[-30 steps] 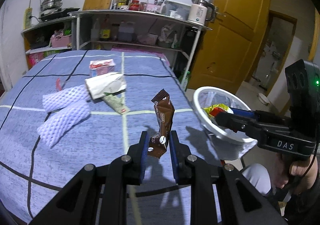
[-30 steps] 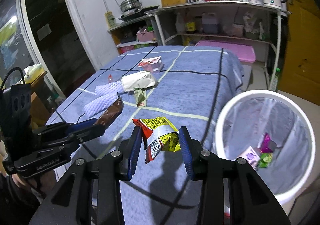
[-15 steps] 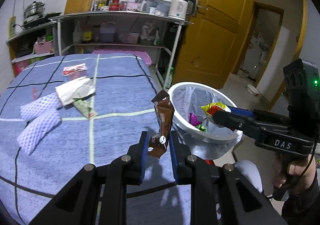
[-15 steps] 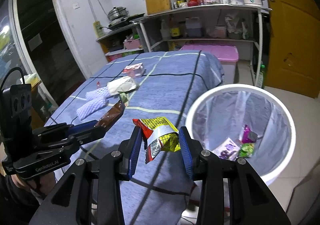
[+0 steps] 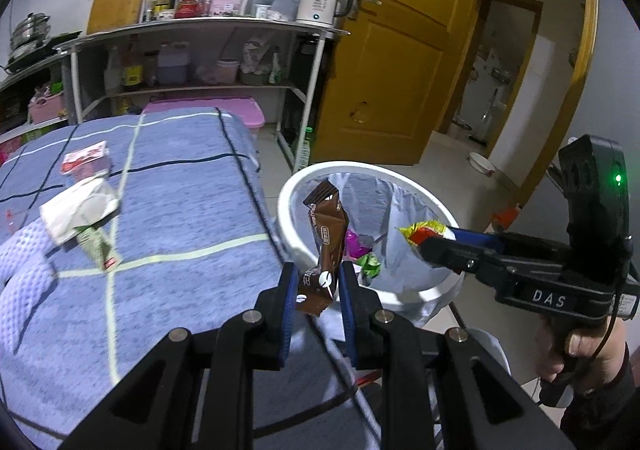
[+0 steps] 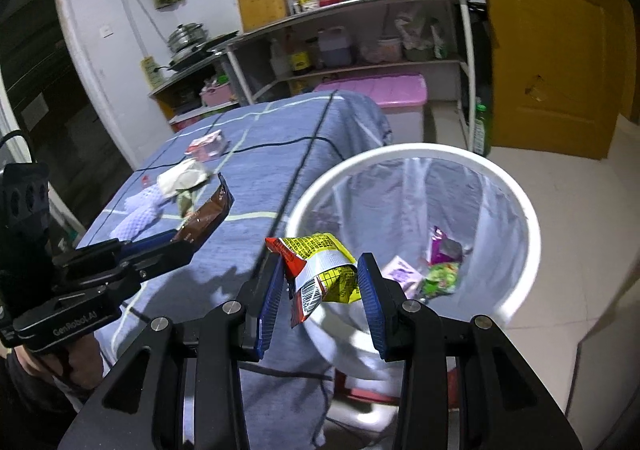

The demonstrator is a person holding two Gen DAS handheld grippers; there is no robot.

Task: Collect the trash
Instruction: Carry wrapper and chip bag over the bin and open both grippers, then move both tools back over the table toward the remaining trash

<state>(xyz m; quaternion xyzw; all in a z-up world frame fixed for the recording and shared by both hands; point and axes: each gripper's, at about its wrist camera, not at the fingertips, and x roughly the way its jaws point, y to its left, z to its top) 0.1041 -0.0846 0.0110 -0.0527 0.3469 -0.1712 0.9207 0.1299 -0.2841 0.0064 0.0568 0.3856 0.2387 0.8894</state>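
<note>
Left claw (image 5: 317, 284) pinches brown wrapper (image 5: 326, 234), right claw (image 6: 318, 280) yellow packet (image 6: 320, 270); bin (image 6: 516, 202) at one o'clock, nearer my right.

Dim indoor light, strong fisheye bending at the dark-vignetted edges (slight motion blur), soft shadows.

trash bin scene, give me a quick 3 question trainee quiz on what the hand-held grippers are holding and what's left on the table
1. True or false: the white trash bin is empty.
2. Which wrapper does the left hand-held gripper hold? A) brown wrapper B) yellow wrapper C) white foam net
3. What colour is the tablecloth?

Key: 1 false, wrappers already lie inside; 2 A, while the right hand-held gripper holds the yellow one; 3 blue with lines.
</note>
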